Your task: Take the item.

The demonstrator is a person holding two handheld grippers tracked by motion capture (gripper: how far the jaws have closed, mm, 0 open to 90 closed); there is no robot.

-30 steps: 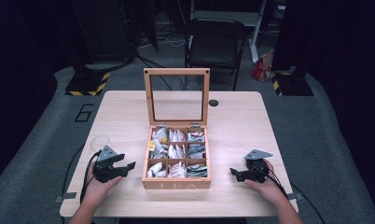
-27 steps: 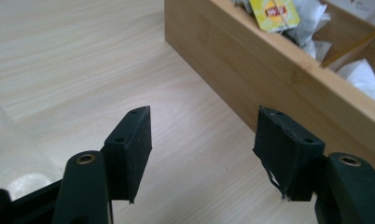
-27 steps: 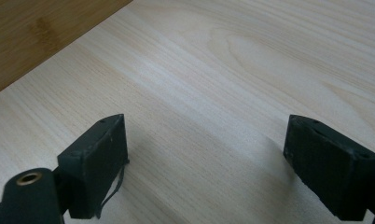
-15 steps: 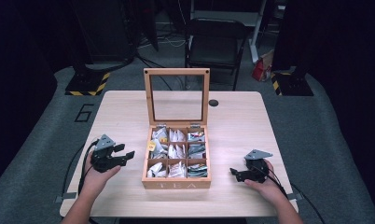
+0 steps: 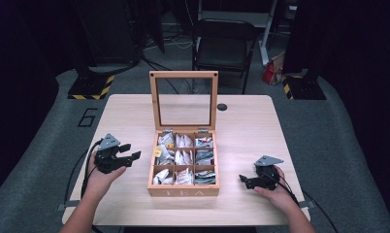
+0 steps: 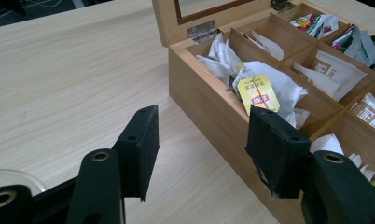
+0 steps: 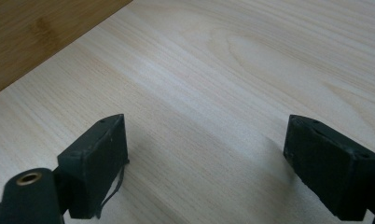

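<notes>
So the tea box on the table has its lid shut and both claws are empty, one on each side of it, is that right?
Not quite: the lid stands open, upright behind the tea box, as the high view shows. The rest holds: the left claw and right claw are empty, one on each side of it.

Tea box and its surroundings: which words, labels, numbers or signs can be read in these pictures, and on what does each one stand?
"TEA": on the front wall of the wooden tea box.
"6": large dark number on the grey floor, left of the table.
Yellow tag on a tea bag: a red brand mark, too blurred to read.
Brown print on the white sachets: too small to read.
</notes>
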